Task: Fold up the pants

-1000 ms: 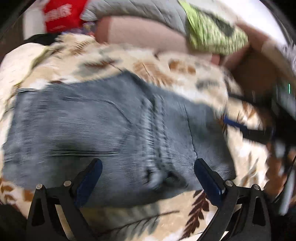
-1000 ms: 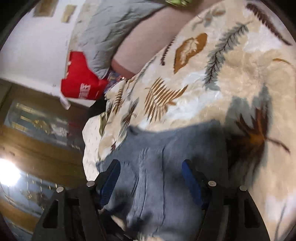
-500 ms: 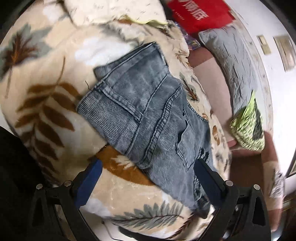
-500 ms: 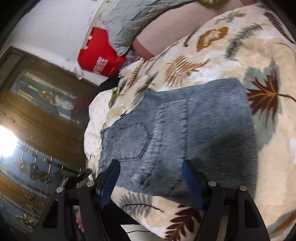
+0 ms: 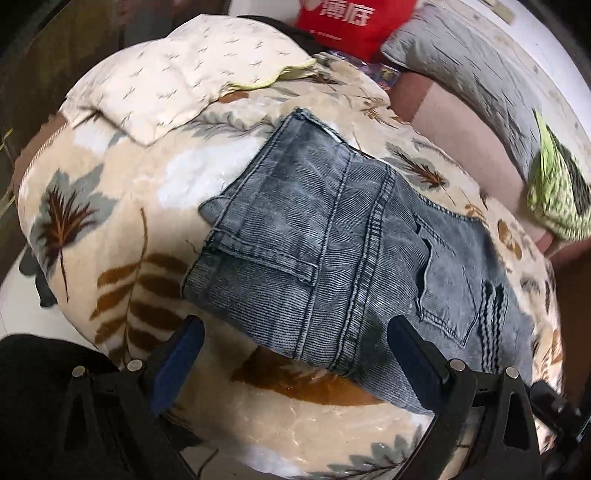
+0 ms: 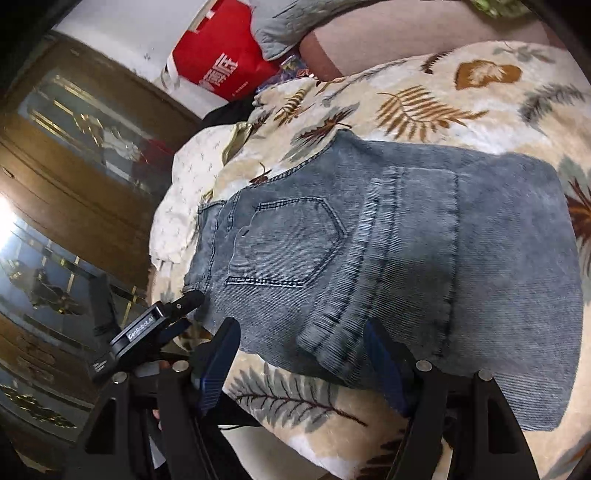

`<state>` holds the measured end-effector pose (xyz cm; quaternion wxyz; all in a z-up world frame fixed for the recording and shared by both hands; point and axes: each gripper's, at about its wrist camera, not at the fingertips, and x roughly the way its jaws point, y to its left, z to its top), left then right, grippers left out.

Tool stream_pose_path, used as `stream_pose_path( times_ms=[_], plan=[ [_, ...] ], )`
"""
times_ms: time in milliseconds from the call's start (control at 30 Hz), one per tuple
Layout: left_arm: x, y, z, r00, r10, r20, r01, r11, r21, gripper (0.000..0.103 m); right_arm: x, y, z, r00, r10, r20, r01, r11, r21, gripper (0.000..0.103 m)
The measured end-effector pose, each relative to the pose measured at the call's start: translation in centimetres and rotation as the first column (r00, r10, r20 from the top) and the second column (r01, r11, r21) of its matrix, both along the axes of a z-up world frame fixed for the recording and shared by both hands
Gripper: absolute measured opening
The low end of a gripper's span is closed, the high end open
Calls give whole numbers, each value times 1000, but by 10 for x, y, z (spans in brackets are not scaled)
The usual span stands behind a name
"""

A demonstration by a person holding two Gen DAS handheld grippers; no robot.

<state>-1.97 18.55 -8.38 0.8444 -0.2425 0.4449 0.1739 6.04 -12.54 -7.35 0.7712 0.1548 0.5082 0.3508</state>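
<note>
The grey-blue jeans (image 5: 351, 258) lie folded into a compact stack on a leaf-patterned blanket (image 5: 110, 229), back pocket and seams facing up. My left gripper (image 5: 295, 343) hovers open just short of the stack's near edge, and its pads touch nothing. In the right wrist view the jeans (image 6: 424, 240) fill the middle. My right gripper (image 6: 301, 358) stands open with the folded near edge lying between its fingers, the pads apart from the cloth. The left gripper (image 6: 181, 314) shows beside the jeans' left corner there.
A cream pillow (image 5: 192, 74) lies at the blanket's far left. A red bag (image 5: 351, 22), a grey quilted cushion (image 5: 472, 62) and a green cloth (image 5: 554, 192) sit behind. A wooden cabinet with glass doors (image 6: 74, 155) stands left. The blanket drops off near me.
Both grippers have drawn back from over the jeans toward the blanket's near edge and rolled, so the whole folded stack now shows. The jeans have stayed put.
</note>
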Motion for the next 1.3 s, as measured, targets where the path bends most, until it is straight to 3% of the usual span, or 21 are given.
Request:
stream_pose_path(
  times_ms=[467,533,633,767,933,1000,1100,1167,1300],
  plan=[
    [4,0,-4,1000,-24,-11,24,999,-27,99,2,34,4,999,33,4,-33,997,-66,72],
    [3,5,-5,1000,-26,4,27,996,-89,99,5,36,4,999,35,-3,-35,997,-72,72],
    [1,22,-13,999,23,34,-14,968,-251,99,24,43,8,999,31,-29,-33,998,-54,72],
    [6,33,-10,995,57,81,-27,942,-334,99,63,63,10,993,31,-114,-32,999,-5,73],
    [10,45,-15,990,121,76,-79,908,-412,75,107,96,-39,957,-9,-292,-23,994,-105,78],
    [10,53,-19,988,138,72,-91,889,-449,42,110,100,-38,955,-6,-297,-20,996,-84,88],
    [8,66,-30,984,169,56,-115,845,-523,35,107,108,-30,960,27,-278,-63,991,-121,89],
    [7,68,-31,983,175,60,-116,834,-539,33,104,108,-30,965,40,-259,-71,991,-115,89],
    [7,63,-24,983,168,73,-109,856,-506,24,99,99,-32,966,27,-257,-44,997,-62,90]
  ],
)
